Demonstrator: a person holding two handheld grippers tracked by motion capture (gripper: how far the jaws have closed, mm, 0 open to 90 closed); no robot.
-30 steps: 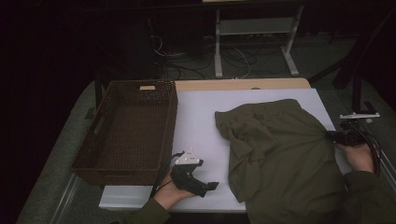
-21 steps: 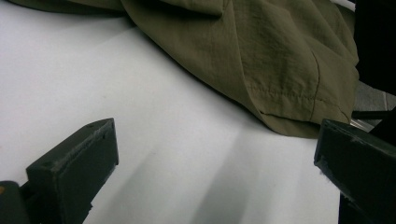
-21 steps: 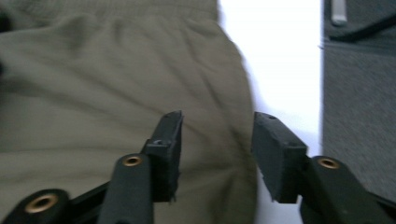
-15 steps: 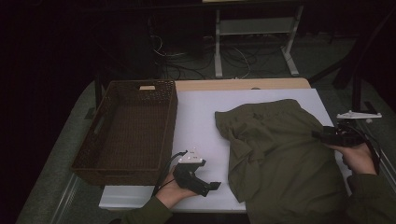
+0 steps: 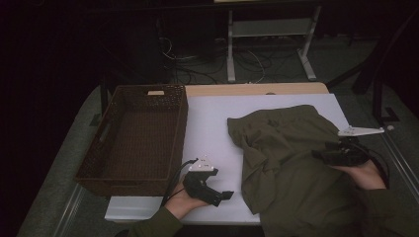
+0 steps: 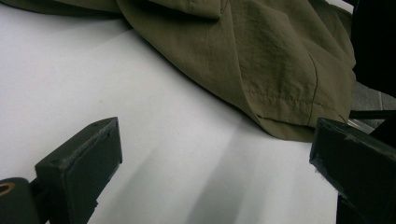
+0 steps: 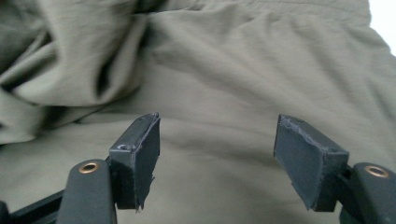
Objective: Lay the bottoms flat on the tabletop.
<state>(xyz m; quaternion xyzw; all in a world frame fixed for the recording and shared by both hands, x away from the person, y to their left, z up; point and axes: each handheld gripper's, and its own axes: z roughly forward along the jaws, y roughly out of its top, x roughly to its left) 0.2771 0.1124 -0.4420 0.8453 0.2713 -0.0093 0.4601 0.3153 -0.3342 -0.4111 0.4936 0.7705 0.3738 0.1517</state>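
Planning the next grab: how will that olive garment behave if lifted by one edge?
The olive garment would probably drape and sag, since it lies crumpled in soft folds. It looks thin and light, so one pinch should lift it. Its smooth weave may slip from the open right tongs.

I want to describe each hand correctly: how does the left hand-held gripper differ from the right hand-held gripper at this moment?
The left hand-held gripper lies low over the bare white table, beside the olive garment; the right hand-held gripper hovers above the garment itself. The left points toward the garment's near edge; the right points across its middle. The right one's jaws have just been opening, with nothing between them. Both stand open and hold nothing.
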